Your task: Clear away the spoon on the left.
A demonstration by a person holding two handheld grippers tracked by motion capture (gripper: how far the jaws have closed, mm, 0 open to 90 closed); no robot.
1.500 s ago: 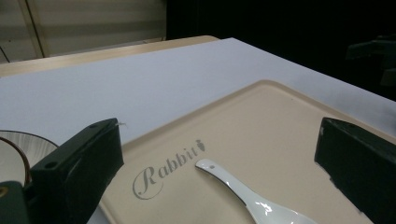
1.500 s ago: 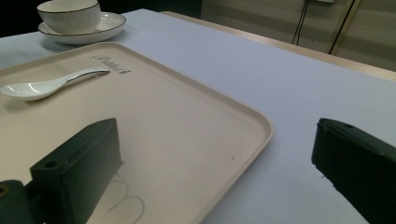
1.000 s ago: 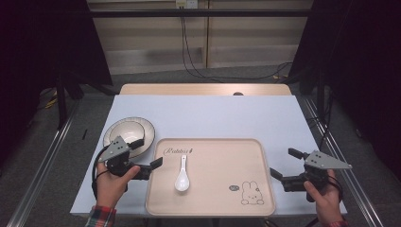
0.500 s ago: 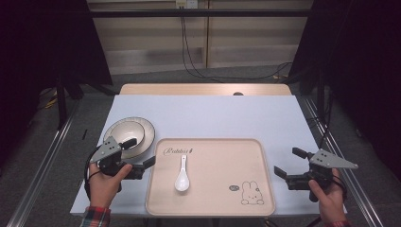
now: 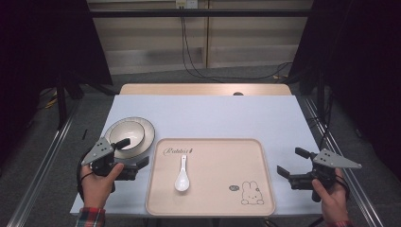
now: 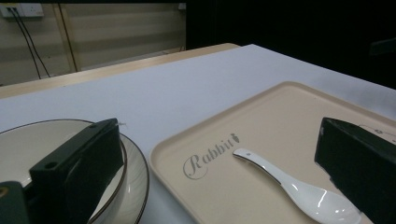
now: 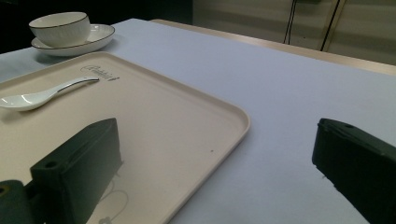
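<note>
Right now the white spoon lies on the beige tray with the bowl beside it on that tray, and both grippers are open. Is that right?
Not quite. The bowl sits on a plate on the table, left of the tray, as the high view shows. The spoon does lie on the tray, and the left gripper and right gripper are open.

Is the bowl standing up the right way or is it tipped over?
Standing upright. The bowl sits level on its plate beside the tray, with its open mouth facing up. The pictures don't clearly show whether anything is inside.
</note>
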